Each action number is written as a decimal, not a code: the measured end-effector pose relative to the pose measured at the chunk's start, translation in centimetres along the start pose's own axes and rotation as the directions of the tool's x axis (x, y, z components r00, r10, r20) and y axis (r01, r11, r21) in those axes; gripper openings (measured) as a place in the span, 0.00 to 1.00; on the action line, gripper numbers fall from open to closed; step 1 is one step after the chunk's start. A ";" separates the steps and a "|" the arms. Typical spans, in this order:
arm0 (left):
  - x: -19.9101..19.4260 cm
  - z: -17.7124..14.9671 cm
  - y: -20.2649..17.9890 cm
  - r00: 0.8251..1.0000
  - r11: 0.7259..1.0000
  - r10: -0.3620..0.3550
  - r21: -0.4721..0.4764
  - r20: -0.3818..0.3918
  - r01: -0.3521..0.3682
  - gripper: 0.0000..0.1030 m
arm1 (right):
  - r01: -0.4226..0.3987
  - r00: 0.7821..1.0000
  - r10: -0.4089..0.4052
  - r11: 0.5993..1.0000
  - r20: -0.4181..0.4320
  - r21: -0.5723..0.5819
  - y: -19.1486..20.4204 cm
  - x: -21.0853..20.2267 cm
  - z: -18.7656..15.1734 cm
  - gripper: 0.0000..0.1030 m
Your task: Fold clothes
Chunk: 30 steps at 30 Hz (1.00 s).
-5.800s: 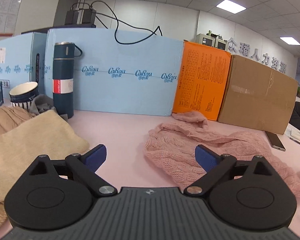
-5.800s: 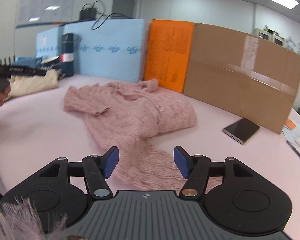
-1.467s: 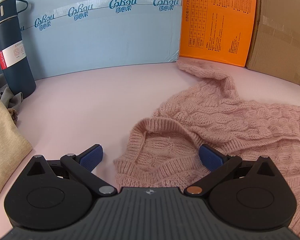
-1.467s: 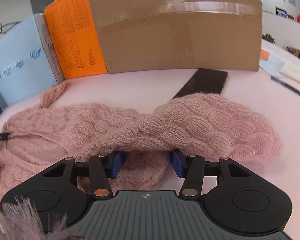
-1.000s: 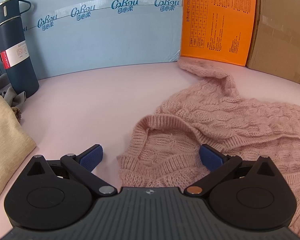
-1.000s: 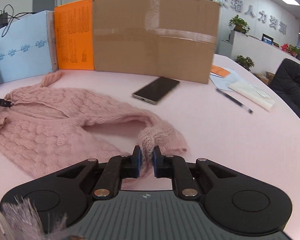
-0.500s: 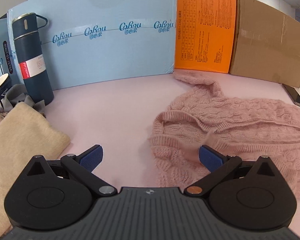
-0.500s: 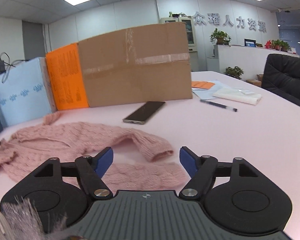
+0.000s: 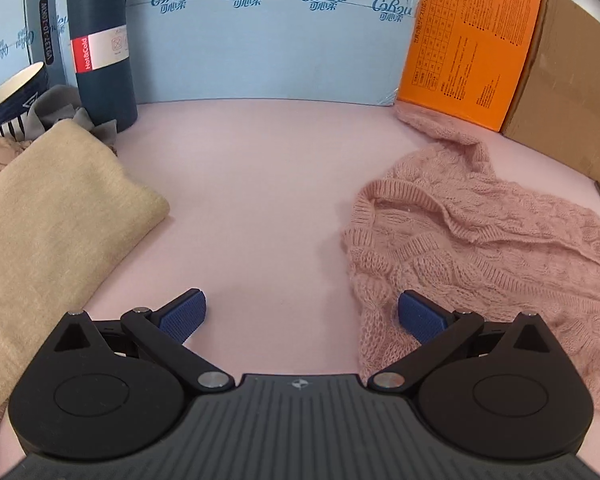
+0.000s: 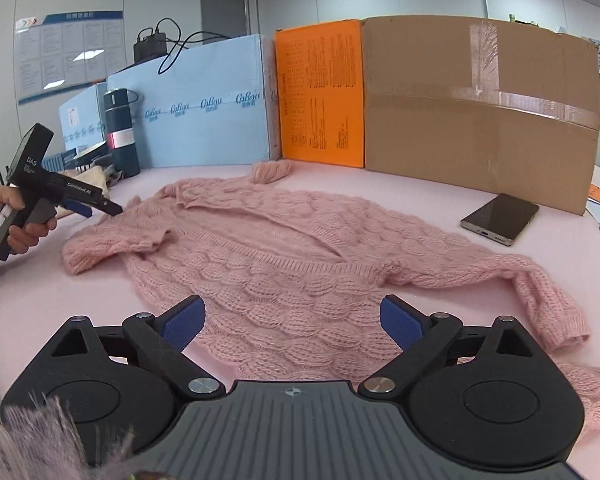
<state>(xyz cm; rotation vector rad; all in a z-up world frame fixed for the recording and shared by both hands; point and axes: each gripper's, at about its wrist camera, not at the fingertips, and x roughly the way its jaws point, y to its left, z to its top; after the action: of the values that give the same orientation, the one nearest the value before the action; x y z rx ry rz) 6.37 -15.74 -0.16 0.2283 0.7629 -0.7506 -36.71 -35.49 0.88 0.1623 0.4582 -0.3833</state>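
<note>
Both grippers have pulled back from the sweater (image 10: 284, 264): the right gripper (image 10: 290, 322), which a second ago pinched a sleeve, now hovers with its jaws wide and nothing between them, and the left gripper (image 9: 300, 314) has swung left, so bare pink table (image 9: 252, 184) lies between its spread blue pads (image 9: 182, 314). Its right pad sits just over the sweater's near edge, not gripping it. From the right wrist view the sweater lies spread across the table, neckline toward the boxes, one sleeve bunched at the left and the other stretched out to the right with its cuff (image 10: 552, 312) lying loose. A hand (image 10: 18, 220) holds the left gripper at the far left, its tips near the sweater's left sleeve. A phone (image 10: 500, 218) lies beyond the right sleeve, apart from it. To the left of the left gripper rests a folded beige garment (image 9: 48, 216), with a dark flask (image 9: 102, 52) and a striped cup (image 9: 10, 102) behind it. Blue (image 9: 268, 40), orange (image 9: 464, 44) and brown boxes (image 10: 480, 108) stand in a row along the table's far edge.
</note>
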 end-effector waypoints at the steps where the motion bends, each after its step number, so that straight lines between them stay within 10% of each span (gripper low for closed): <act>1: 0.1 0.0 -0.4 1.000 1.000 0.007 0.011 0.003 -0.007 1.00 | -0.020 1.000 0.019 1.000 -0.015 -0.021 0.5 0.6 0.1 0.93; 6: -0.1 -0.2 -1.4 0.999 0.999 -0.042 0.003 0.032 0.042 0.92 | 0.006 1.000 -0.006 1.000 -0.029 -0.001 0.2 1.0 0.1 0.98; 11: -1.4 -1.1 -2.5 0.996 0.998 -0.052 0.040 0.068 0.050 0.03 | 0.028 0.999 -0.025 0.996 -0.031 0.089 -1.4 1.0 -0.3 1.00; 25: -8.5 -7.9 0.3 0.996 0.990 0.019 0.135 0.092 -0.031 0.03 | -0.067 0.981 0.081 0.994 -0.175 0.081 -1.8 1.3 -0.4 1.00; 30: -11.6 -9.4 1.1 0.988 0.976 0.088 0.186 0.130 -0.112 0.19 | -0.119 0.971 0.117 0.993 -0.210 0.005 -0.8 -0.3 0.3 1.00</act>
<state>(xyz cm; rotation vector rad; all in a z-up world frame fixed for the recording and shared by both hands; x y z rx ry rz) -3.59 -4.65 1.17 0.3899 0.5590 -0.7358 -37.15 -36.18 1.25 0.2229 0.6551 -0.2485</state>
